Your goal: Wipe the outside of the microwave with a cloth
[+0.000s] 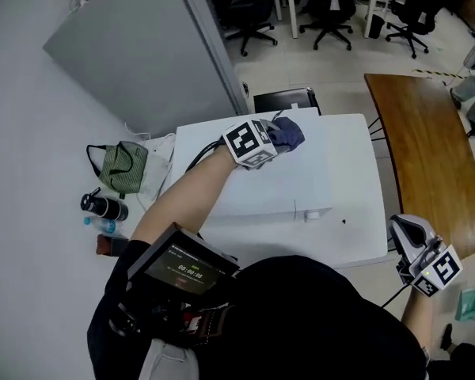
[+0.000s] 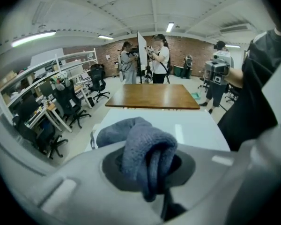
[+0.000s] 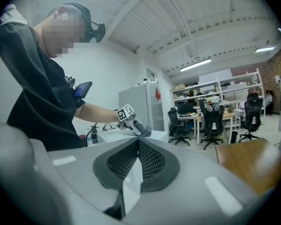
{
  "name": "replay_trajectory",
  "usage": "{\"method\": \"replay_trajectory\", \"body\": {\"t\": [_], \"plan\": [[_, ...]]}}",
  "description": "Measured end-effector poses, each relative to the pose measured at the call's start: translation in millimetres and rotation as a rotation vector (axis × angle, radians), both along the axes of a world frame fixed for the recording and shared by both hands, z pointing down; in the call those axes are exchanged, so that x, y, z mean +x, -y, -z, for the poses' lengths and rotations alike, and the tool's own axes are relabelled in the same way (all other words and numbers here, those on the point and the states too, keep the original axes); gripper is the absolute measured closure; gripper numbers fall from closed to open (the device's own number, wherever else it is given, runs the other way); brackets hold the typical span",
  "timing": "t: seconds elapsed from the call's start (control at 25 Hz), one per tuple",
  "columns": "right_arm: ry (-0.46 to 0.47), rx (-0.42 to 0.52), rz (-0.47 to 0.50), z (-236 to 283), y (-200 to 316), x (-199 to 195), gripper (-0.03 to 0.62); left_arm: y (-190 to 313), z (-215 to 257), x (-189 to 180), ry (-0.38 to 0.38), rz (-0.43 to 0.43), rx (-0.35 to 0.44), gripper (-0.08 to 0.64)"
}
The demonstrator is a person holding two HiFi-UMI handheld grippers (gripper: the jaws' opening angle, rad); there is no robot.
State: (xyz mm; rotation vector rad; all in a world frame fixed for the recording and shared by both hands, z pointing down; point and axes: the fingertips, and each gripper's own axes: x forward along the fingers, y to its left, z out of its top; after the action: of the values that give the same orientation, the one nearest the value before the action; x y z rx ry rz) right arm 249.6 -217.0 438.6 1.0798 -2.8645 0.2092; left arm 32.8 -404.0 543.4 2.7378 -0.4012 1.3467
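The white microwave (image 1: 317, 188) fills the middle of the head view, seen from above. My left gripper (image 1: 279, 133) rests at the back of its top, shut on a bunched blue-grey cloth (image 1: 290, 131). In the left gripper view the cloth (image 2: 140, 149) is folded between the jaws and spills onto the white top (image 2: 196, 125). My right gripper (image 1: 404, 234) hangs off the microwave's front right corner, apart from it. Its black mesh pads (image 3: 152, 159) meet with nothing between them. From there the cloth (image 3: 144, 132) shows far off.
A wooden table (image 1: 427, 149) stands right of the microwave. A grey cabinet (image 1: 142, 46) rises at the back left. A green bag (image 1: 123, 167) and bottles (image 1: 103, 207) lie to the left. Office chairs (image 1: 332, 6) and people (image 2: 154, 60) stand further off.
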Motion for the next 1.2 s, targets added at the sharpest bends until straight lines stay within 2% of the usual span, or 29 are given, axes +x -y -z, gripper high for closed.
{"method": "replay_trajectory", "body": {"t": [0.12,0.24,0.32,0.4,0.48,0.56,0.68,0.8,0.92,1.04,1.2], "plan": [[0.001,-0.021,-0.076,-10,-17,39,0.586,12,-2,63,-0.023,-0.055,0.006,0.502],[0.000,-0.046,-0.141,-17,-41,60,0.586,7,-8,111,-0.045,-0.116,-0.001,0.502],[-0.006,-0.053,-0.163,-16,-53,62,0.586,-8,-11,131,-0.053,-0.171,-0.014,0.502],[-0.013,-0.047,-0.160,-12,-55,51,0.586,-20,-4,128,-0.067,-0.197,0.010,0.502],[-0.026,-0.032,-0.130,-5,-50,27,0.586,-28,15,99,-0.105,-0.190,0.043,0.502],[-0.041,-0.012,-0.081,2,-41,-9,0.586,-35,39,45,-0.137,-0.149,0.063,0.502],[-0.051,0.011,0.008,11,-31,-78,0.586,-38,56,-75,-0.132,-0.023,0.099,0.502],[-0.067,0.013,0.108,12,-29,-157,0.586,-47,49,-205,-0.108,0.133,0.105,0.502],[-0.082,0.008,0.184,12,-30,-223,0.586,-61,33,-293,-0.111,0.218,0.091,0.502],[-0.099,-0.001,0.224,15,-35,-262,0.586,-75,19,-319,-0.142,0.200,0.061,0.502],[-0.109,-0.011,0.196,18,-39,-257,0.586,-90,8,-286,-0.148,0.108,0.046,0.502]]}}
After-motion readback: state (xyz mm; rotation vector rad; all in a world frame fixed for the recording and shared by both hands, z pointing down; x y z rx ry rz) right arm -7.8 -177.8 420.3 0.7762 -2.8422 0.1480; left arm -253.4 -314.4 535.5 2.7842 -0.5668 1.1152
